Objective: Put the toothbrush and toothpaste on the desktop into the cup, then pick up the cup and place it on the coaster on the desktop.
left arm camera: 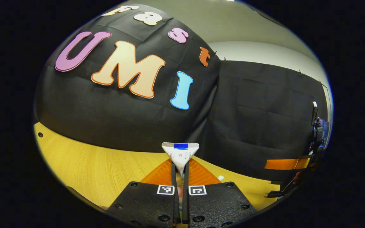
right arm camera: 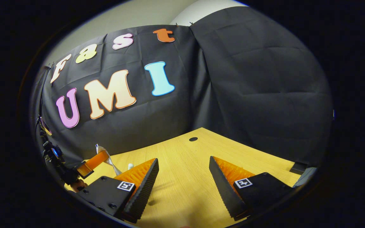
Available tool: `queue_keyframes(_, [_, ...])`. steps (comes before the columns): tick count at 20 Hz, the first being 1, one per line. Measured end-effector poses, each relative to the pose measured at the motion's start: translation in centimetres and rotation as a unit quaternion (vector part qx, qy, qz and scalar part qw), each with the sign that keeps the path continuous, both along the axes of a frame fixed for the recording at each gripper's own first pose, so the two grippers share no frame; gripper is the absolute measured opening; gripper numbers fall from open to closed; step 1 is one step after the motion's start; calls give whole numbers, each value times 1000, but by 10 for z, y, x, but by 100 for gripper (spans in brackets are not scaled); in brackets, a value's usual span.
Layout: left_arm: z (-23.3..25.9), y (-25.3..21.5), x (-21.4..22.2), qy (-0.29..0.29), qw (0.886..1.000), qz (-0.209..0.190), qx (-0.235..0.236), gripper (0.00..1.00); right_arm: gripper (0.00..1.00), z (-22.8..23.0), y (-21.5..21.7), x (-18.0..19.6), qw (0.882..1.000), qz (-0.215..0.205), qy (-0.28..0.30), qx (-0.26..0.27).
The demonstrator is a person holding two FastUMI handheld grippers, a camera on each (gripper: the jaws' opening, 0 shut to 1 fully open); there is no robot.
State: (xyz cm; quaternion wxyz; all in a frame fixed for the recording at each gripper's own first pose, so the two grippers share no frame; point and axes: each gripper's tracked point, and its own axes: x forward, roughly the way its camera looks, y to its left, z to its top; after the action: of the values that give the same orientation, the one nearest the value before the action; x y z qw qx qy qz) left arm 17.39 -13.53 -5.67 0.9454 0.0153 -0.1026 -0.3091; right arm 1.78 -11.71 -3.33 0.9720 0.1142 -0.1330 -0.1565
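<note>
Looking along the left gripper (left arm camera: 180, 177), its fingers are clamped on the toothpaste (left arm camera: 180, 154), lifted above the worktop (left arm camera: 100, 167), not yet in a cup. In the right gripper view, the right gripper (right arm camera: 184, 190) stands apart, empty, above the worktop.

the toothpaste (left arm camera: 180, 155) shows just its crimped end; the rest is hidden between the left gripper (left arm camera: 180, 177) fingers.

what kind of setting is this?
Likely a staged recording booth, not a home: black cloth wall behind a bare wooden desktop, with the left gripper shut on a toothpaste tube and the right gripper open.
</note>
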Motion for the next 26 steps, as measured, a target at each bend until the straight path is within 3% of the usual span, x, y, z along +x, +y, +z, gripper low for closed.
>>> queue_keyframes(6, [-3,-1,0,-15,1000,-1,0,8,98,-5,-2,-3,1000,5,5,-24])
queue_keyframes(10, [-8,2,-10,-4,1000,-6,-18,64,98,-9,-3,-4,999,9,11,-31])
queue_keyframes(14, [-14,5,-18,-9,1000,0,4,82,98,-14,-4,-3,999,10,18,-37])
queue_keyframes(26, [3,22,-32,-25,999,20,8,82,98,-24,13,1,998,27,42,-44])
